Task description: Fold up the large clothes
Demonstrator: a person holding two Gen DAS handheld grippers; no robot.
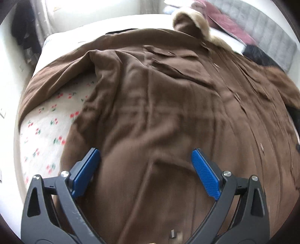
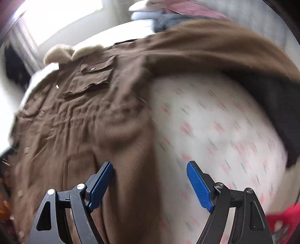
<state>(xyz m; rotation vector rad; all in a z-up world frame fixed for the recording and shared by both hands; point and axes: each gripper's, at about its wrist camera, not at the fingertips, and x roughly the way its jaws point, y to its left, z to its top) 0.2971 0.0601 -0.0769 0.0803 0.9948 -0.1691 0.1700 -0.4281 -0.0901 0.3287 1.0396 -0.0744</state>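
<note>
A large brown coat (image 1: pixel 159 105) with a beige fur collar (image 1: pixel 189 18) lies spread on a bed with a cherry-print sheet (image 1: pixel 48 122). My left gripper (image 1: pixel 145 159) is open and empty just above the coat's lower body. In the right wrist view the coat (image 2: pixel 75 112) fills the left half, chest pockets (image 2: pixel 91 78) and fur collar (image 2: pixel 60 53) toward the far side, one sleeve (image 2: pixel 206 47) stretched across the top right. My right gripper (image 2: pixel 150 170) is open and empty over the coat's right edge and the sheet (image 2: pixel 215 131).
Dark clothing (image 2: pixel 271 105) lies at the right of the bed. A maroon garment (image 1: pixel 221 16) and a grey headboard (image 1: pixel 271 37) are at the far right. A red item (image 2: pixel 281 219) shows at the lower right. Bright wall and window (image 2: pixel 61 16) lie beyond.
</note>
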